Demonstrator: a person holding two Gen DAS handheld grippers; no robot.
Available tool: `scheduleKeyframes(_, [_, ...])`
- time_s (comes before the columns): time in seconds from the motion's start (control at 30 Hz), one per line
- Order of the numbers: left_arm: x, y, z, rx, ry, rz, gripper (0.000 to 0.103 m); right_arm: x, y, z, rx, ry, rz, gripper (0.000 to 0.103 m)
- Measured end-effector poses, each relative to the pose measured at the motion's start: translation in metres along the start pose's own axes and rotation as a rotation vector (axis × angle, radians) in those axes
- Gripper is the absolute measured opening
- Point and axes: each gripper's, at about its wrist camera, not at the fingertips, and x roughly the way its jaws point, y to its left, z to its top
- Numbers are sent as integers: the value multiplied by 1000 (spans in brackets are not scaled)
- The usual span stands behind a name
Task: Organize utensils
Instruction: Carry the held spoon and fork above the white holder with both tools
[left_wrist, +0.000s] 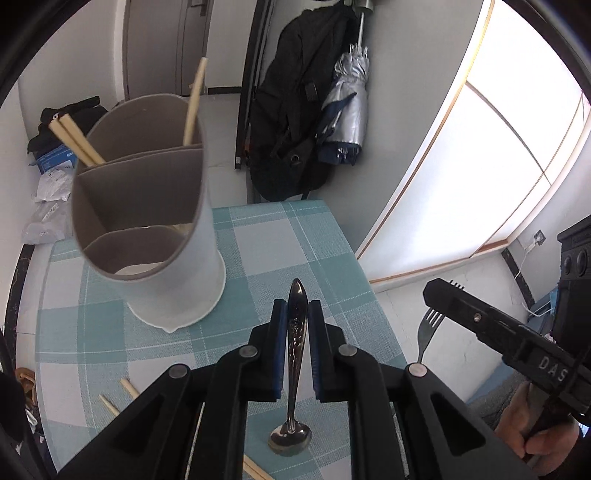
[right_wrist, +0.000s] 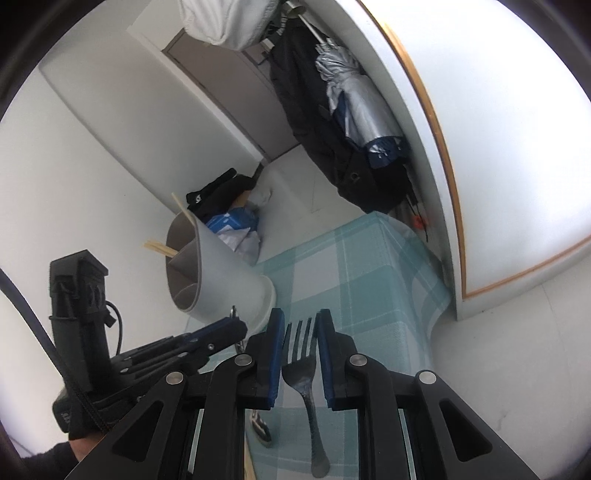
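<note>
With the left gripper (left_wrist: 295, 314) fingers clenched on the spoon (left_wrist: 295, 343) handle and the right gripper (right_wrist: 299, 328) fingers grasping the fork (right_wrist: 301, 365), either utensil may pivot and miss the holder (left_wrist: 147, 206) compartments near the tabletop (left_wrist: 295, 236) far edge.

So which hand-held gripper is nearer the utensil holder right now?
Left. The left hand-held gripper, shut on the spoon, sits just beside the utensil holder; the right hand-held gripper, holding the fork, is farther off.
</note>
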Motion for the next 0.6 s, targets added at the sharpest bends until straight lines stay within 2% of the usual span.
scheduleKeyframes(0.23, [-32, 17, -17, -42, -45, -49, 0, 9, 28, -9, -69, 2, -17, 16])
scheduleKeyframes(0.4, [-54, 27, -27, -57, -73, -37, 0, 10, 41, -14, -101, -11, -28, 16])
scheduleKeyframes(0.6, [-71, 32, -22, -73, -123, -37, 0, 6, 55, -15, -135, -36, -20, 14])
